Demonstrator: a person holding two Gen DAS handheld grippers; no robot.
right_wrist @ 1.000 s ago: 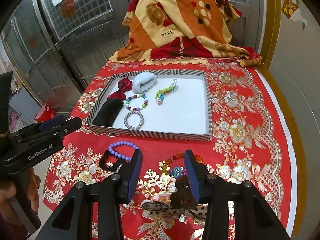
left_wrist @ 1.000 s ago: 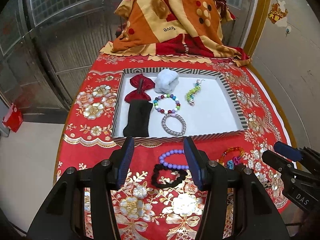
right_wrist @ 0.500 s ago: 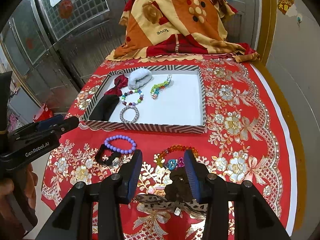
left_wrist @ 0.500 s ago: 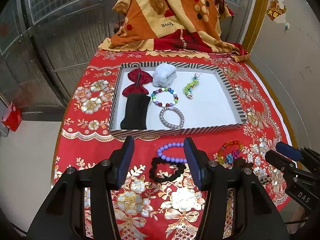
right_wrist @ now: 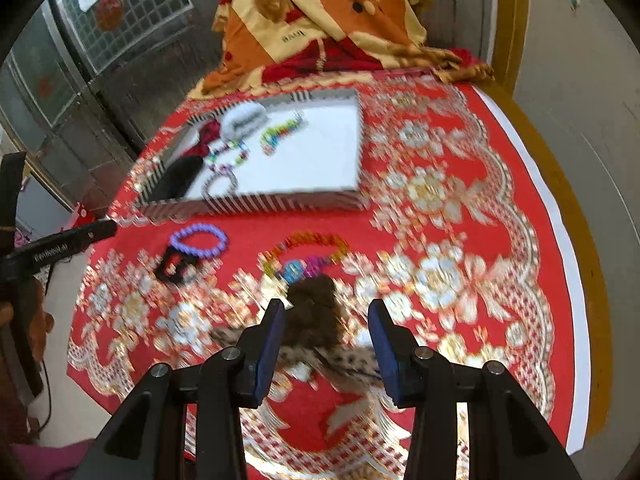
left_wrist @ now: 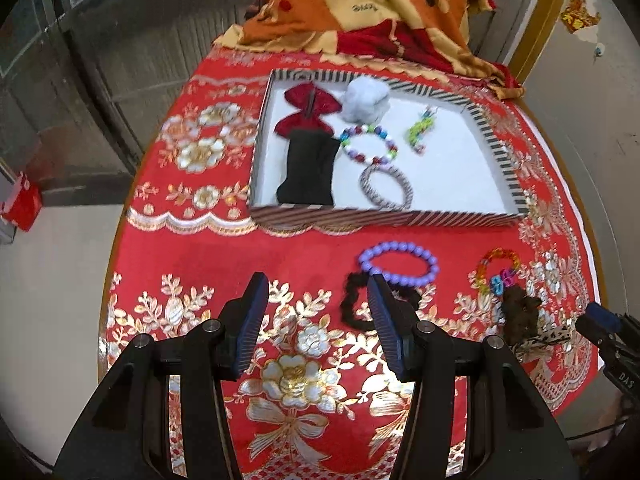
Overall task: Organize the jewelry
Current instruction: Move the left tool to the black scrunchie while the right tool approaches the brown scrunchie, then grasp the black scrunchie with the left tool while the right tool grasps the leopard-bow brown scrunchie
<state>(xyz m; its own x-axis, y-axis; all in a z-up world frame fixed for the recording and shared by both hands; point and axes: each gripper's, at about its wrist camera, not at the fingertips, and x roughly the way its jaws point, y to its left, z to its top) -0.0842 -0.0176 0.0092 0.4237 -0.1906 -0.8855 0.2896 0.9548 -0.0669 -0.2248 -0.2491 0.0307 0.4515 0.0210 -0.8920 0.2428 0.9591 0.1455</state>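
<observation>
My left gripper is open and empty, low over the red cloth. A black scrunchie lies partly behind its right finger. Just beyond are a purple bead bracelet and a colourful bead bracelet. My right gripper is open, with a brown fuzzy hair piece on a leopard-print bow lying loose between its fingers. The striped tray holds a red bow, a white scrunchie, a black cloth and several bracelets.
A folded orange and red blanket lies behind the tray. The right half of the tray floor is bare white. The table edge runs along the right. A red box stands on the floor at the left.
Both grippers came lower. The left one shifted left, so the black scrunchie sits at its right finger. The right one shifted right, so the brown hair piece lies between its fingers.
</observation>
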